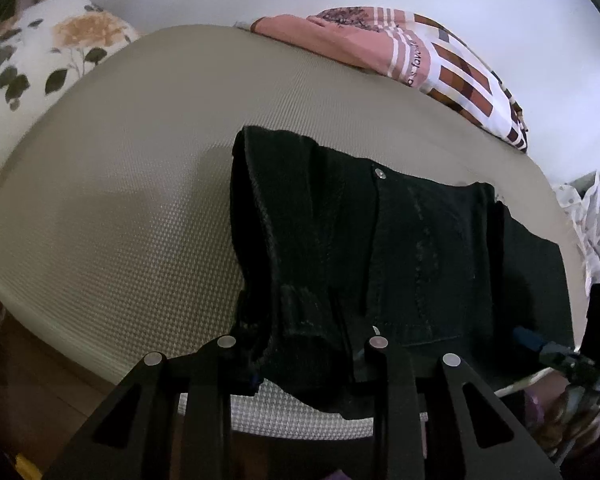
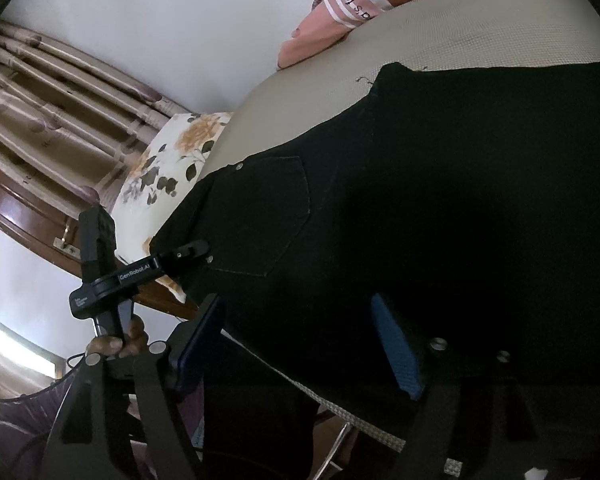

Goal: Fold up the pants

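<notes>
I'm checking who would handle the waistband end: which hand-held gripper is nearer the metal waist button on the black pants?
Left. The left hand-held gripper is at the waistband, near the waist button on the black pants; the right hand-held gripper is farther along the pants.

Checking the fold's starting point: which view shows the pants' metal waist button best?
The left wrist view: the button sits central and bright on the black pants. The right wrist view shows it small, near the waistband edge.

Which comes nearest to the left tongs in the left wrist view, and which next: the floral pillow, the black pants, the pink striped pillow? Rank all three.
1. Black pants: right at the left tongs, at the near bed edge.
2. Floral pillow: far left.
3. Pink striped pillow: far side, by the wall.
</notes>
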A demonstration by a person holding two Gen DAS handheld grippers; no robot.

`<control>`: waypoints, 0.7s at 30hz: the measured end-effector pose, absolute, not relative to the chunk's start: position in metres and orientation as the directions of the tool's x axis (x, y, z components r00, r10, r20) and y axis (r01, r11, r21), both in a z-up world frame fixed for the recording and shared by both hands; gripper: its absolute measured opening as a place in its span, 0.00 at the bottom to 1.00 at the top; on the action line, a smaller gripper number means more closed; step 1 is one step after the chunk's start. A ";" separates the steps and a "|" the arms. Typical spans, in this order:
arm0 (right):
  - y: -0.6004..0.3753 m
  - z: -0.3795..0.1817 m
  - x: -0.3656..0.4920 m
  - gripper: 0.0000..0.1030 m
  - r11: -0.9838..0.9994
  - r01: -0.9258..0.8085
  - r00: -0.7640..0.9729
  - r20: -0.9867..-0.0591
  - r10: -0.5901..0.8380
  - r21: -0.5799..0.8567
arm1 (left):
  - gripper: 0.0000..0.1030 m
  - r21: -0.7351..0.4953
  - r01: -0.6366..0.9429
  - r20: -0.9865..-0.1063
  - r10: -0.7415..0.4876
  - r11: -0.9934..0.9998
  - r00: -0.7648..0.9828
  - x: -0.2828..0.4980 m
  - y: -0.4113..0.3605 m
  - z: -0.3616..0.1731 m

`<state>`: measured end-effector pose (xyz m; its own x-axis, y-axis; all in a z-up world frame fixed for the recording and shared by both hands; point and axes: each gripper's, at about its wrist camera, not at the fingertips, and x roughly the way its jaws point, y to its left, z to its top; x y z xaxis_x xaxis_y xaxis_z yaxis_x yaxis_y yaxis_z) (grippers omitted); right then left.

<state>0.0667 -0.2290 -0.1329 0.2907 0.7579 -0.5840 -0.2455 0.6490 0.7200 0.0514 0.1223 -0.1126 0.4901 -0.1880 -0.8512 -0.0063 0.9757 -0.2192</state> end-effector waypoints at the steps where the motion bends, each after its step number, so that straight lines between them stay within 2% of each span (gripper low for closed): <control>1: -0.229 -0.133 0.066 0.71 0.649 -0.247 0.290 -0.583 0.758 0.720 | 0.28 -0.211 -0.003 -0.850 -0.182 0.977 0.494 0.051 0.121 -0.111; 13: -0.224 -0.132 0.067 0.80 0.641 -0.274 0.282 -0.577 0.766 0.717 | 0.28 -0.167 0.021 -0.835 -0.152 0.986 0.528 0.047 0.112 -0.099; 21: -0.225 -0.132 0.067 0.82 0.630 -0.264 0.288 -0.564 0.774 0.730 | 0.28 -0.153 0.032 -0.826 -0.145 0.988 0.545 0.045 0.106 -0.089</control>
<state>0.0670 -0.2252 -0.1315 0.2881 0.7743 -0.5635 -0.2640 0.6299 0.7305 0.0450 0.1064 -0.0888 0.5446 -0.1450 -0.8260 0.0317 0.9878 -0.1525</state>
